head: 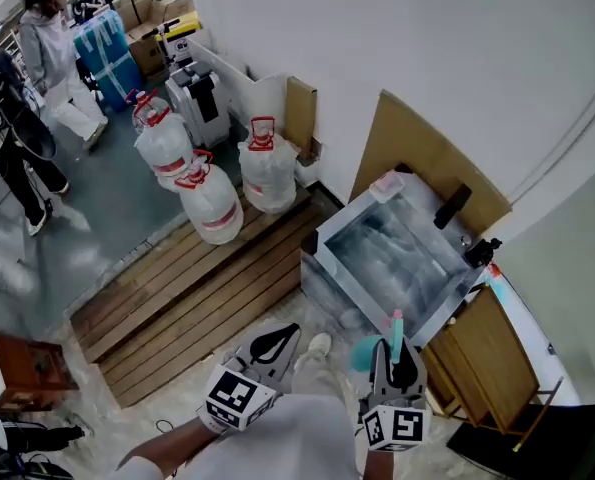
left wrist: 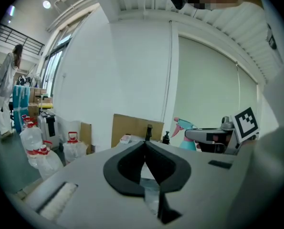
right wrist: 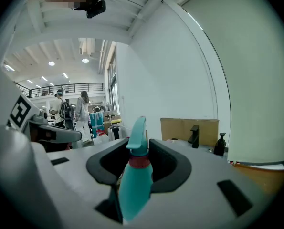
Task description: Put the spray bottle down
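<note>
Low at six o'clock in the head view, the left gripper point(head: 277, 346) and right gripper point(head: 401, 356) point side by side toward twelve, with a sink point(head: 349, 210) lined with crumpled plastic at one o'clock. The teal spray bottle point(head: 365, 354) rides in the right gripper.

Left gripper view: the jaws are pressed together with nothing between them.

Right gripper view: the jaws clamp the upright spray bottle point(right wrist: 136, 175), its nozzle at twelve o'clock.

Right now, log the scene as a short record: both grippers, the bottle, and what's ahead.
right gripper: shut on teal spray bottle
left gripper: shut, empty
spray bottle: held off any surface, not yet put down
ahead: sink with black faucet
left of sink: water jugs by wooden pallet
</note>
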`<state>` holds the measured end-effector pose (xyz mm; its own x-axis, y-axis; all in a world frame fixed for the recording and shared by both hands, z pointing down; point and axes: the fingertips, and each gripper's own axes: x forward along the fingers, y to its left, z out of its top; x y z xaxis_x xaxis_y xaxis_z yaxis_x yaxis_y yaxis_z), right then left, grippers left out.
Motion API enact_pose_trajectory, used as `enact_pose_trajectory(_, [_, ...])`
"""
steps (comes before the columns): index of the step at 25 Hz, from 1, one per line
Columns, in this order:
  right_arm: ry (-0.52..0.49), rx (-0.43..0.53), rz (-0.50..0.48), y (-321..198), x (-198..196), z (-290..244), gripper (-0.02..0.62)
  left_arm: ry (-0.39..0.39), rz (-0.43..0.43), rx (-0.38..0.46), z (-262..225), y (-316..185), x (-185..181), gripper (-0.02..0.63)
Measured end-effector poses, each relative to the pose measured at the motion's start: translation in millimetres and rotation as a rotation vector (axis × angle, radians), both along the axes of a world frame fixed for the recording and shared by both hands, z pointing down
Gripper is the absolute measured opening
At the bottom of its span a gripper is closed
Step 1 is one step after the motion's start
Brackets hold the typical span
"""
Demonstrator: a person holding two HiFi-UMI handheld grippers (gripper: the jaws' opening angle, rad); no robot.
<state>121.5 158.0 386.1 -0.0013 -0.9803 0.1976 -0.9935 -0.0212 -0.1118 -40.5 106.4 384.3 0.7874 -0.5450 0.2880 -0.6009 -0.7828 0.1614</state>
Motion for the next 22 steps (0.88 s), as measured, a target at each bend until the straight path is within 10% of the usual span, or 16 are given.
enact_pose_trajectory(11, [-0.012, 0.016, -0.011, -102, 86, 0, 0.117, -0.027, 0.075, 0.041, -17, -108, 105, 0.005])
enact_pose_trajectory(22, [-0.007, 0.03, -0.049, -169, 112, 0, 0.117, -0.037, 0.045, 0.019, 2, -166, 132, 0.005])
